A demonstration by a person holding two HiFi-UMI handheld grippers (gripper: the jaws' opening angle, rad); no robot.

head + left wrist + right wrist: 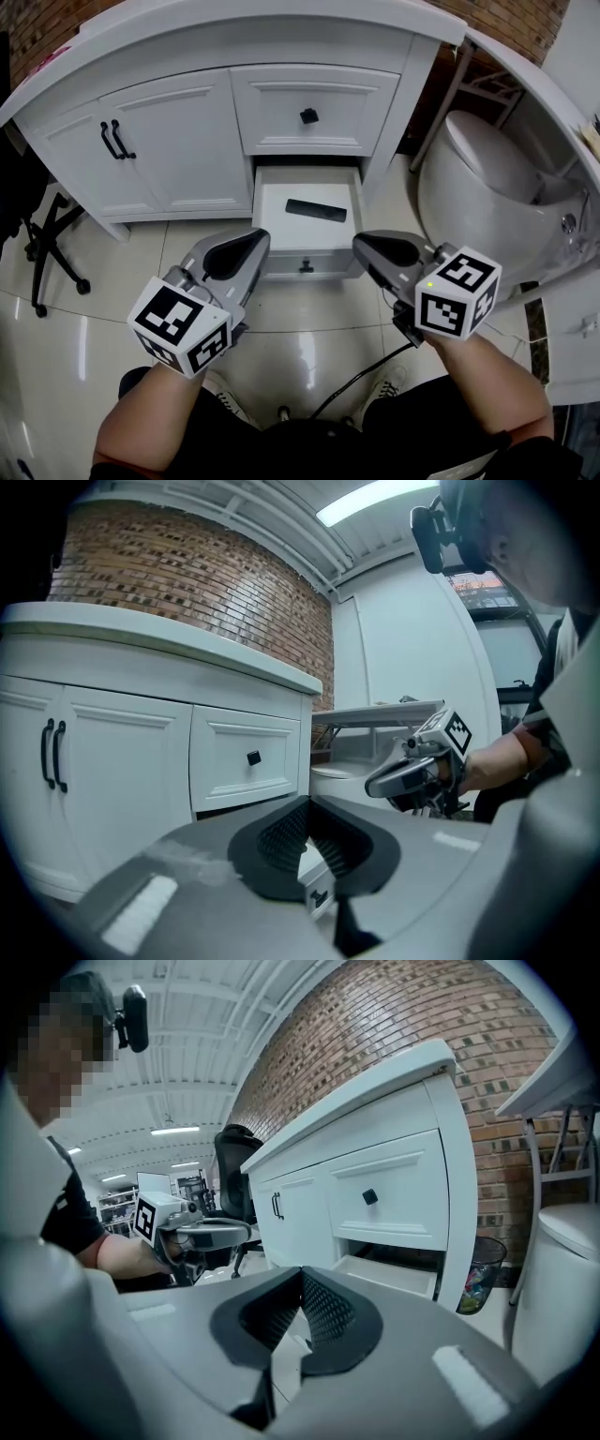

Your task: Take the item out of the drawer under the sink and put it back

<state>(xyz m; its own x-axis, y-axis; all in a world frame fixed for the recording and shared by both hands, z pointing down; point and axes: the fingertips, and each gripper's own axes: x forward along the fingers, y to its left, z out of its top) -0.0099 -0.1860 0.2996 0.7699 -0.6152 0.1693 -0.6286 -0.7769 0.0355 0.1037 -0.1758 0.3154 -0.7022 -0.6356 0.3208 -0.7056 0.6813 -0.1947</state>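
Under the sink: the lower drawer [277, 211] is standing pulled out of the white vanity [178, 141], so its floor is lying exposed to a reach from above.
Task item: a flat black remote [316, 210] is lying inside that drawer, toward its 1 o'clock corner and slightly skewed, with nothing touching it.
Left claw [260, 236]: it is hovering at 7 o'clock of the drawer front, jaws pressed together and gripping nothing; its own view is showing only the ribbed pads meeting.
Right claw [362, 244]: it is hovering at 5 o'clock of the drawer front, likewise fully closed and empty.
Why so placed: both claws are flanking the drawer front and pointing toward 12 o'clock, probably lining up for the reach; neither is over the drawer floor yet.
Step in hand: this is looking like the approach, with the remote not yet lifted.
Next need: one claw will be needing to open before straddling the remote's narrow width.
Surroundings: the upper drawer [314, 112] is sitting shut, and a toilet [487, 178] is crowding the 3 o'clock side.
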